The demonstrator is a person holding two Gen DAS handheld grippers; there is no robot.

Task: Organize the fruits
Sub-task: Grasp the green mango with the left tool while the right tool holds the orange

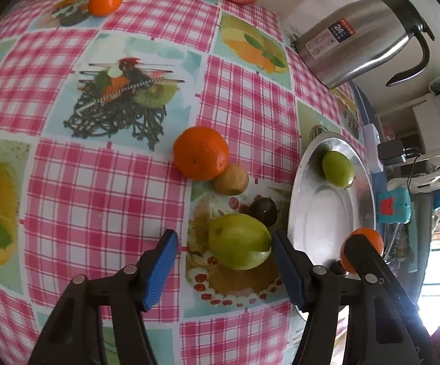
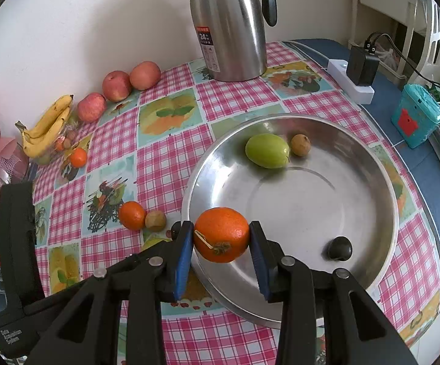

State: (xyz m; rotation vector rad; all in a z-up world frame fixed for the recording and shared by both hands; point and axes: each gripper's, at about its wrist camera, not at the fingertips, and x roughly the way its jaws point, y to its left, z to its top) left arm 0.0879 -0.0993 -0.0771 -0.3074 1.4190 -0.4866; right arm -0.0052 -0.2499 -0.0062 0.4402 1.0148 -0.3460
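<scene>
We hold two grippers over a checked tablecloth [image 1: 122, 182]. Our right gripper [image 2: 221, 243] clamps an orange [image 2: 221, 234] between its blue pads, just above the near rim of a steel bowl [image 2: 381, 200]. Our left gripper [image 1: 223, 267] spreads wide around a green fruit [image 1: 239, 241] on the table, its right pad touching the fruit.

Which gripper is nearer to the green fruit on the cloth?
Left. The left gripper has its open jaws around that green fruit. The right gripper holds an orange over the bowl.
</scene>
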